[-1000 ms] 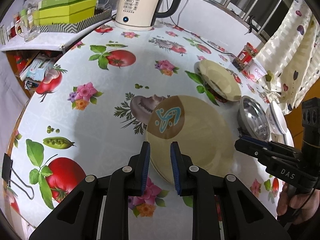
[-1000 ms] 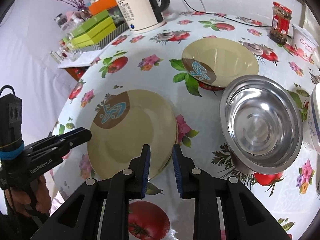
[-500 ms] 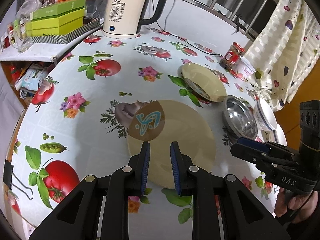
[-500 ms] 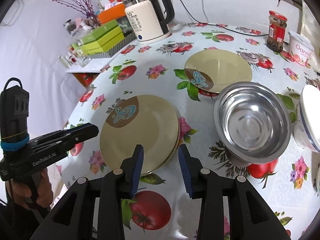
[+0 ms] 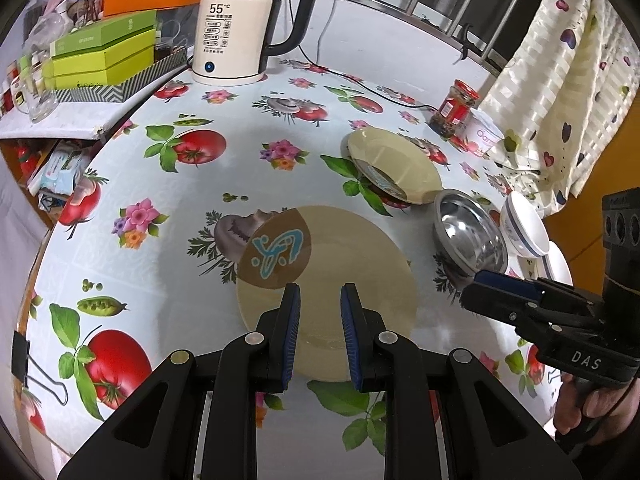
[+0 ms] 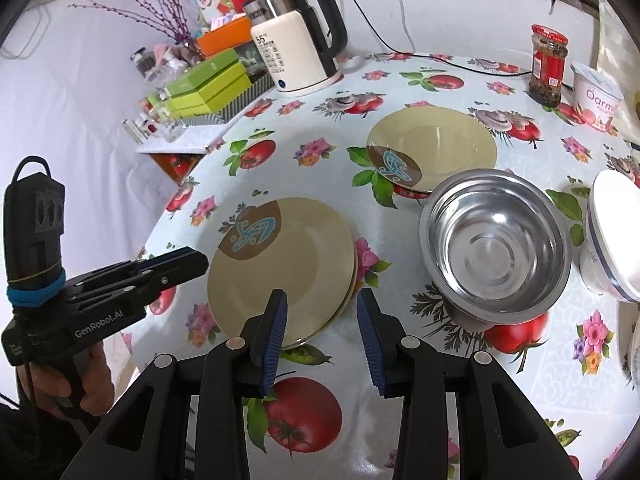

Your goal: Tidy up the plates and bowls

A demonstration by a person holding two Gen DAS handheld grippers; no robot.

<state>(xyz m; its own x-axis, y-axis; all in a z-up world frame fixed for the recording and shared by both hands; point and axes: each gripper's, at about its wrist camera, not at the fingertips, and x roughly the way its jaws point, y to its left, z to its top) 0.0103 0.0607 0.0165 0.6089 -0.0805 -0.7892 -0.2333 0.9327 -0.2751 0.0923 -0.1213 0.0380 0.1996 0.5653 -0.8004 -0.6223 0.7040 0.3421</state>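
A stack of two beige plates [image 5: 352, 264] [image 6: 296, 256] with a brown and blue mark lies flat on the flowered tablecloth. My left gripper [image 5: 320, 292] hovers over the stack's near rim, open, nothing between its fingers. My right gripper [image 6: 322, 300] hangs just off the stack's near right edge, also open and empty. Each gripper shows in the other's view: the left gripper [image 6: 176, 264] and the right gripper [image 5: 480, 284]. Farther back lies a third beige plate [image 5: 400, 164] [image 6: 444, 144]. Beside it stand a steel bowl [image 5: 472, 236] [image 6: 496, 248] and a white bowl [image 5: 524, 228] [image 6: 612, 240].
A kettle [image 5: 236, 32] and green boxes [image 5: 104, 56] stand at the back left. A red-lidded jar [image 6: 548, 64] and a yoghurt tub [image 6: 596, 96] are at the back right by a curtain [image 5: 560, 80]. A binder clip [image 5: 24, 356] grips the table's left edge.
Both grippers have drawn back and up from the plate stack's rim. The right gripper's jaws have widened; the left's gap is unchanged.
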